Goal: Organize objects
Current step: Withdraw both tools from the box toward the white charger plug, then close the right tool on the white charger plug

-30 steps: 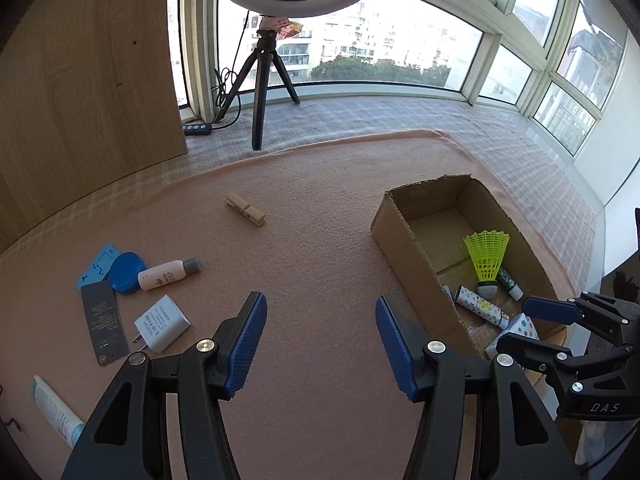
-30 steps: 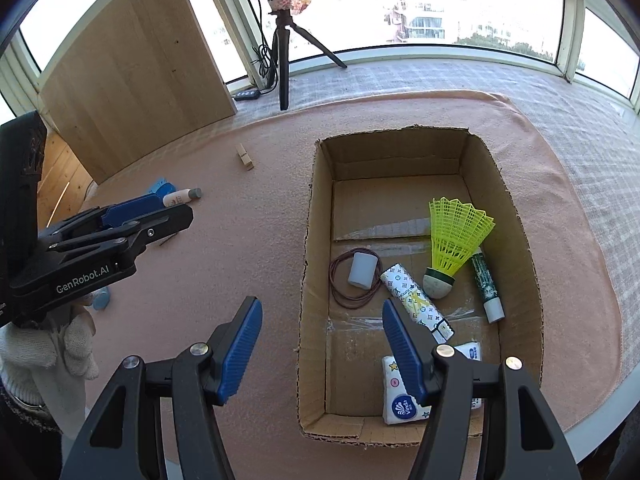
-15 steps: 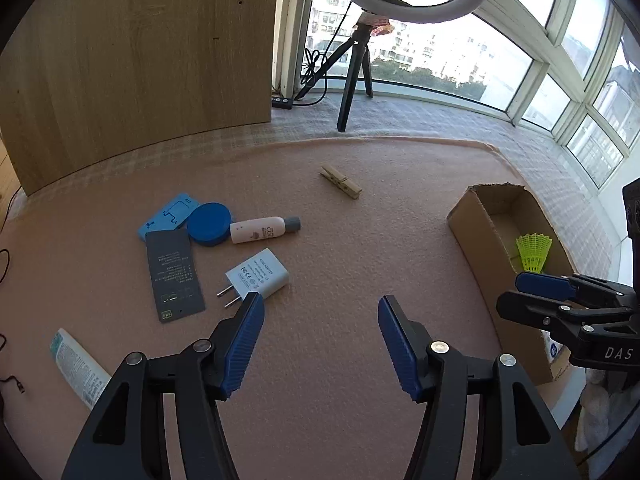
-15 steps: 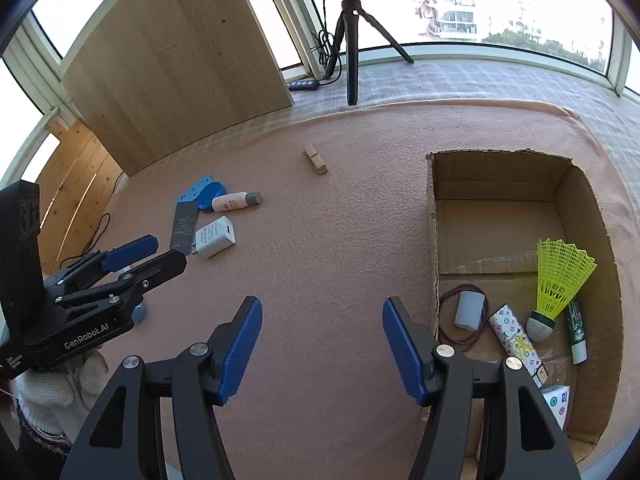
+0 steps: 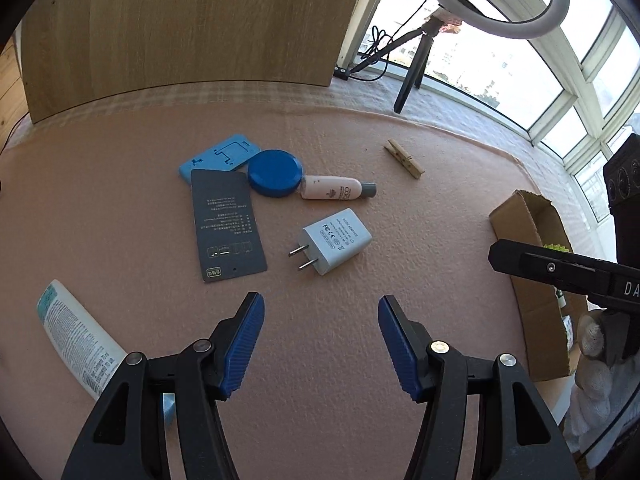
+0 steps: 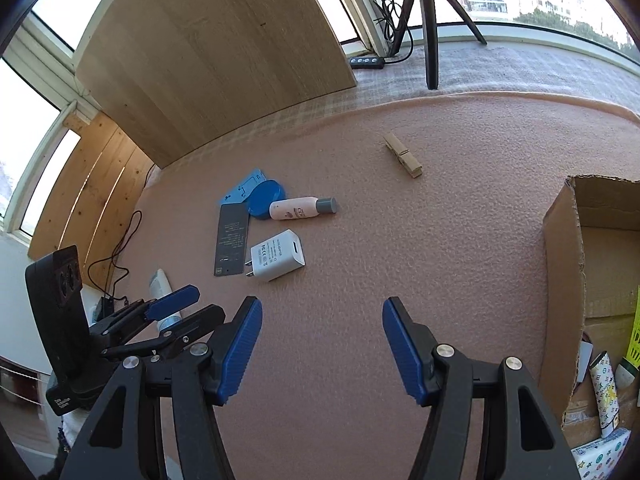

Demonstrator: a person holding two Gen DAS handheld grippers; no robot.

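Here the white plastic charger with two metal prongs (image 5: 335, 241) lies flat on the pink felt mat (image 5: 320, 360), just ahead of the left gripper (image 5: 320, 346), prongs pointing left, long axis slanted across the view. The left gripper seems nearer than the right gripper (image 6: 322, 350); both stand apart, empty. Its label reads "FC CE". The brown cardboard box (image 6: 568, 264) waits at the right.
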